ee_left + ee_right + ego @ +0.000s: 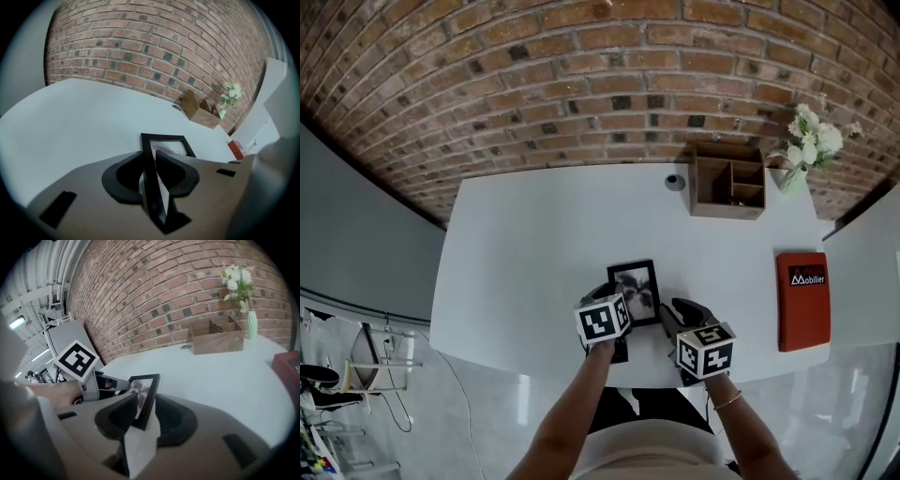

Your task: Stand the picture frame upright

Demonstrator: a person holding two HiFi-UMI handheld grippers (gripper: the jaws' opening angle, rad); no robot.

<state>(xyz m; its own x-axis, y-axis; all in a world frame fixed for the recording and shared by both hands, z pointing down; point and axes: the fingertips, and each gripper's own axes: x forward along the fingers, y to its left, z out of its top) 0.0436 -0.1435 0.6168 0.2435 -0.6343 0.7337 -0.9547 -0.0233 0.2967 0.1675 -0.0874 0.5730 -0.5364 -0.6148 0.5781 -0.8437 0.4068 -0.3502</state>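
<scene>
A small black picture frame [635,283] with a grey photo sits near the front edge of the white table [534,244], between both grippers. My left gripper [613,298] grips the frame's left side; in the left gripper view the black frame edge [149,183] runs between the two jaws, which press on it at my left gripper [150,172]. My right gripper [669,315] is at the frame's right side. In the right gripper view the frame [149,394] stands on edge between the jaws of my right gripper [144,412], and its white back stand hangs below.
A wooden desk organizer [728,183] and a vase of white flowers [806,150] stand at the back right by the brick wall. A small round object [675,182] lies beside the organizer. A red book [802,300] lies at the right edge.
</scene>
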